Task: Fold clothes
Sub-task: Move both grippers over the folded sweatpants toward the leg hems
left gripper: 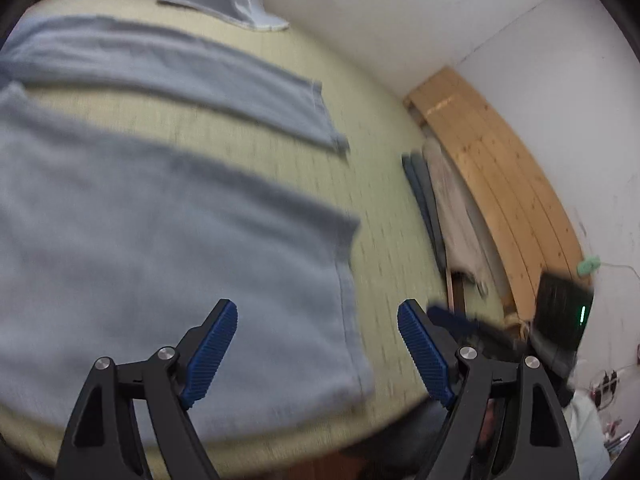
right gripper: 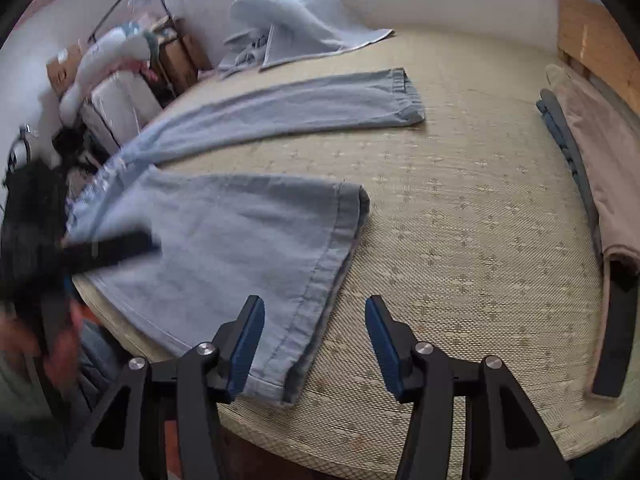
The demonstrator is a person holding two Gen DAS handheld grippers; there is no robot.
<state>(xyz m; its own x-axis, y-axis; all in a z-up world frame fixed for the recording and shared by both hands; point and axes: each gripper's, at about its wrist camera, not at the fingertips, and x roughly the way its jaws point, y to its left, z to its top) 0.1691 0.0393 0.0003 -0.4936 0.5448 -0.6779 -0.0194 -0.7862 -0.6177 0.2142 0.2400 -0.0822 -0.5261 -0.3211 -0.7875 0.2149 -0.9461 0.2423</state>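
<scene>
Pale blue jeans (right gripper: 224, 232) lie flat on a woven mat, legs spread apart; the far leg (right gripper: 304, 108) points right and the near leg's hem (right gripper: 320, 280) sits by the mat's front edge. My right gripper (right gripper: 315, 340) is open just above that hem's near corner, holding nothing. In the left wrist view the same jeans (left gripper: 160, 248) fill the left side, blurred. My left gripper (left gripper: 318, 344) is open above the near leg's hem (left gripper: 348, 320), empty. The left gripper also shows as a dark blur (right gripper: 108, 252) over the near leg.
A woven mat (right gripper: 460, 208) covers the bed. Folded clothes (right gripper: 592, 168) lie stacked along the right edge by a wooden headboard (left gripper: 492, 168). A light blue blanket (right gripper: 296, 12) is heaped at the far end. Boxes and bags (right gripper: 116, 92) crowd the floor on the left.
</scene>
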